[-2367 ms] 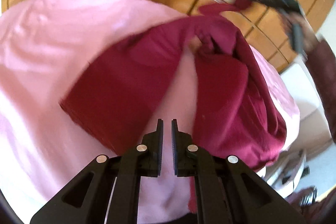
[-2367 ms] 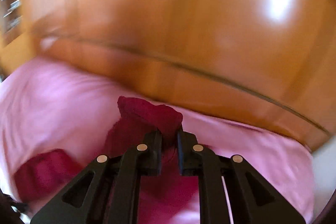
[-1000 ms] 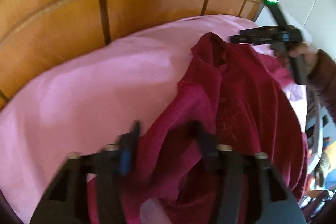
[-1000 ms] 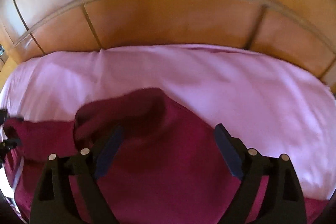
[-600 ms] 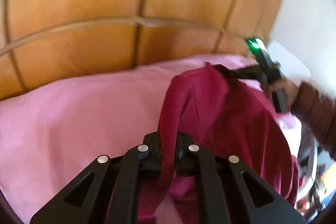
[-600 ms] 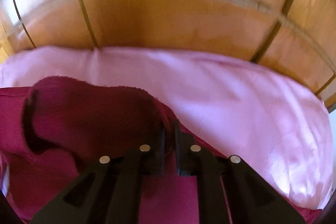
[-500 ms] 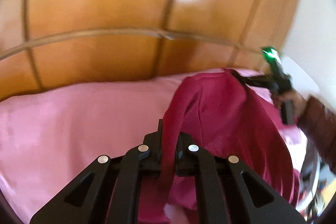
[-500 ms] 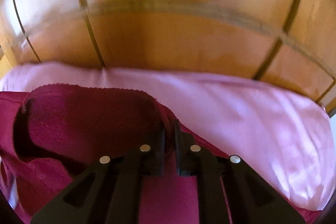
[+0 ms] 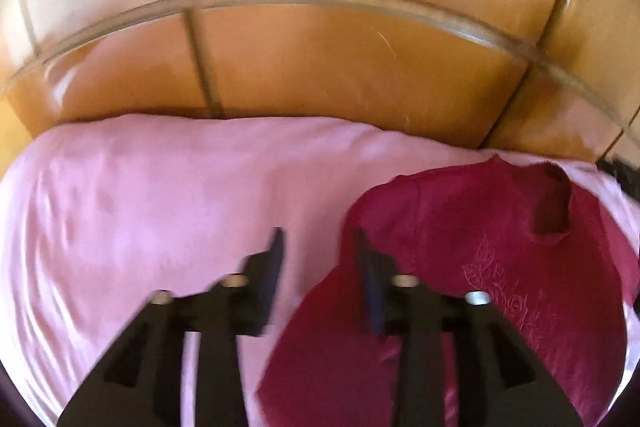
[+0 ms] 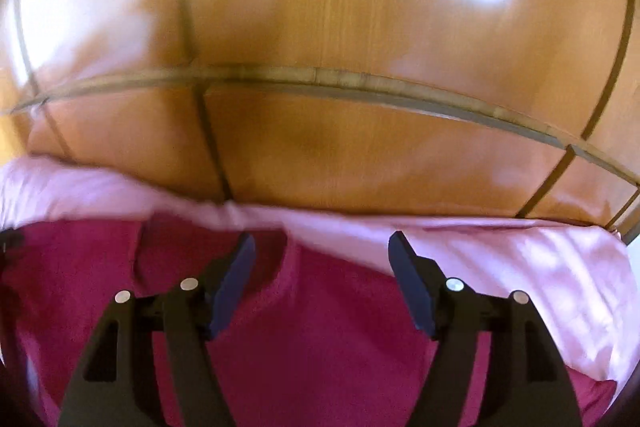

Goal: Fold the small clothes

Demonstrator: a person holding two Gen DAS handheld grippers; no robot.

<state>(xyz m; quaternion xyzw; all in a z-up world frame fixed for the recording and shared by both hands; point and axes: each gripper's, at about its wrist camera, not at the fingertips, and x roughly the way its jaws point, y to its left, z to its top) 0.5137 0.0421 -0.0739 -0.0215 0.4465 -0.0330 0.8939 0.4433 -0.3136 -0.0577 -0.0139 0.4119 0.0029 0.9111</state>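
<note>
A small dark red top (image 9: 460,267) with a stitched leaf pattern lies flat on the pink sheet (image 9: 140,207), its neck opening toward the far right. My left gripper (image 9: 318,247) hangs over the top's left edge; its jaws are opening and the pads press on no cloth. In the right wrist view the same red top (image 10: 320,327) spreads under my right gripper (image 10: 322,251), whose jaws are also opening, wide apart, above the cloth near the neckline. Neither gripper holds anything.
A glossy wooden headboard (image 9: 320,47) with dark grooves rises just behind the pink sheet. The sheet stretches bare to the left of the top. In the right wrist view the sheet's far right part (image 10: 540,267) lies uncovered.
Both grippers were shut on the red top and held it up half a second ago. Both have since let go, and the top now lies flat on the sheet.
</note>
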